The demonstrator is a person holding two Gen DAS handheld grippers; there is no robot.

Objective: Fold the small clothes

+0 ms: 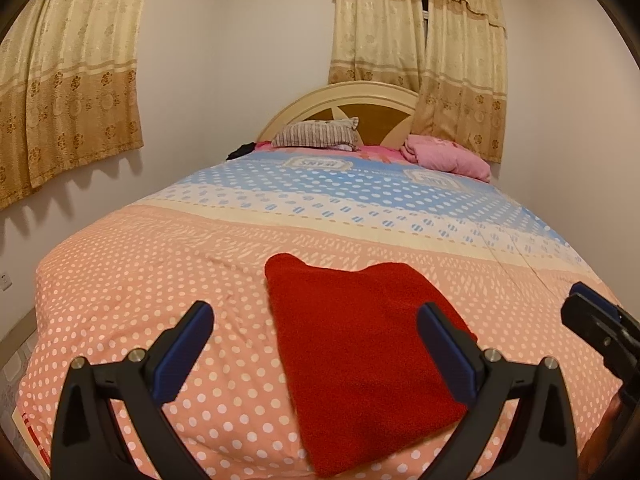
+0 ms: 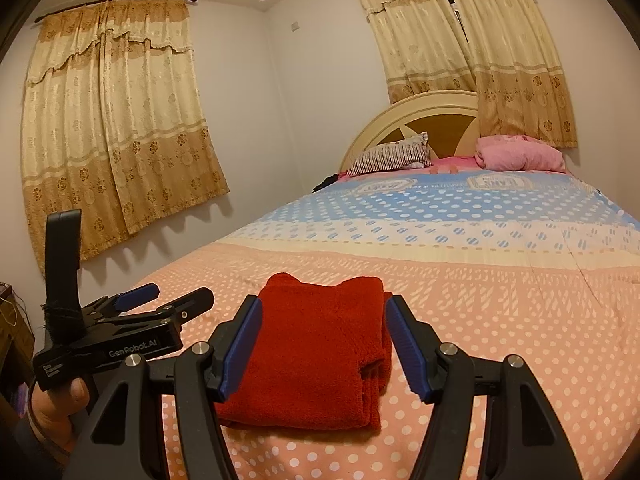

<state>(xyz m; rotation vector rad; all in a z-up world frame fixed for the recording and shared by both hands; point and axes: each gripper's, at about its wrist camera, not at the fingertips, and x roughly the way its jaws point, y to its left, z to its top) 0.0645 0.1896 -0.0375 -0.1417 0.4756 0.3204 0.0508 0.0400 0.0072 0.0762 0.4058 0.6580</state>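
A red fleece garment [image 1: 360, 360] lies folded into a neat rectangle on the polka-dot bedspread [image 1: 160, 280] near the foot of the bed. It also shows in the right wrist view [image 2: 316, 352]. My left gripper [image 1: 316, 344] is open and empty, held above the garment's left part. My right gripper [image 2: 324, 340] is open and empty, its fingers either side of the garment and above it. The right gripper shows at the right edge of the left wrist view [image 1: 596, 316]. The left gripper shows at the left of the right wrist view [image 2: 168, 300].
A striped pillow [image 1: 316, 134] and a pink bundle [image 1: 444, 156] lie at the headboard [image 1: 360, 100]. Curtains [image 1: 68, 80] hang on the left wall and behind the bed. A dark item [image 1: 242, 150] lies at the bed's far left corner.
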